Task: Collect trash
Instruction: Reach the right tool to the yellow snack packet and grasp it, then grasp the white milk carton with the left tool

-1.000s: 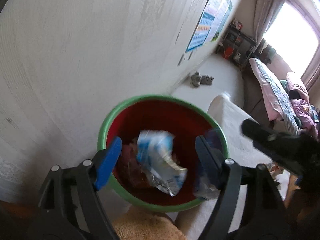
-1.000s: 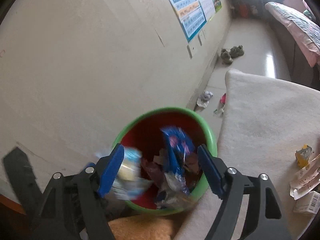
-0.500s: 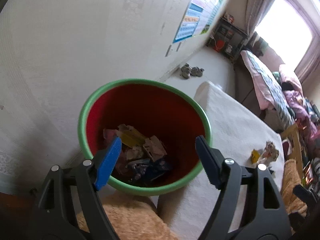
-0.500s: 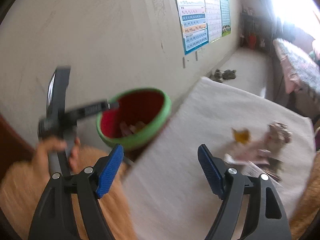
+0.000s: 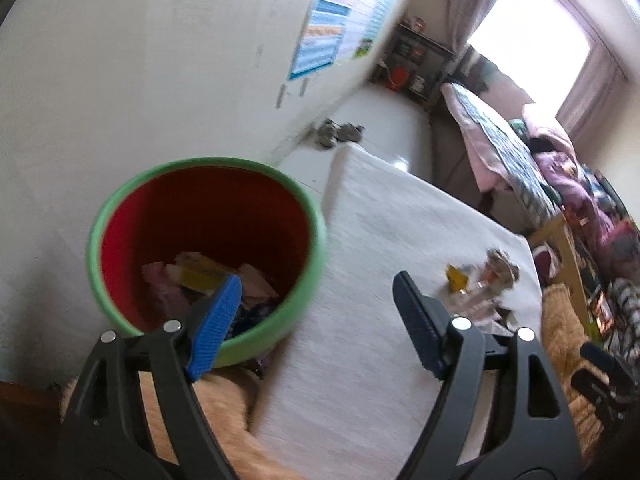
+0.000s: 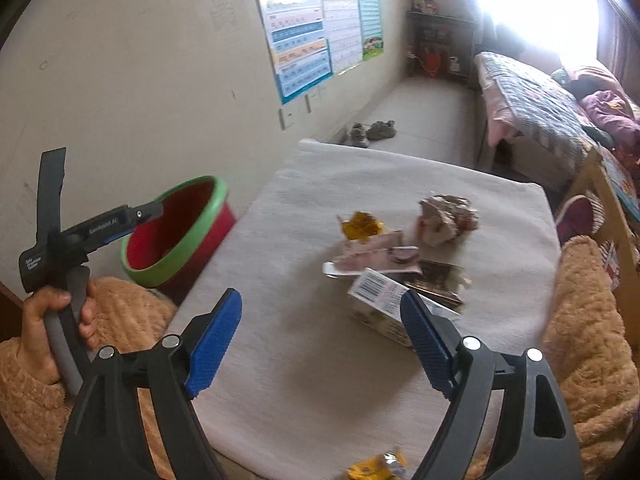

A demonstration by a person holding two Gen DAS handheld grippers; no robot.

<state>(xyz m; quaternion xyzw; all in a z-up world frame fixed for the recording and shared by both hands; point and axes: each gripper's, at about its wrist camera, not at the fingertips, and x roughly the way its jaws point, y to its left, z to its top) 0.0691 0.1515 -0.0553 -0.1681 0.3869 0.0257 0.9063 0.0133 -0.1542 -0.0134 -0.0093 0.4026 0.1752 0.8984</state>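
The left gripper (image 5: 316,312) was held tilted downward, its blue-padded jaws spread wide with nothing caught between them. Its black frame was seen from the side in the right wrist view, gripped at the grey handle by the left hand (image 6: 48,320), whose fingers (image 6: 86,316) were wrapped around it; a fuzzy tan sleeve (image 6: 28,392) covered the wrist. The right gripper (image 6: 320,336) was likewise angled down, and its jaws had just been opening wider, with nothing pressed between the pads.
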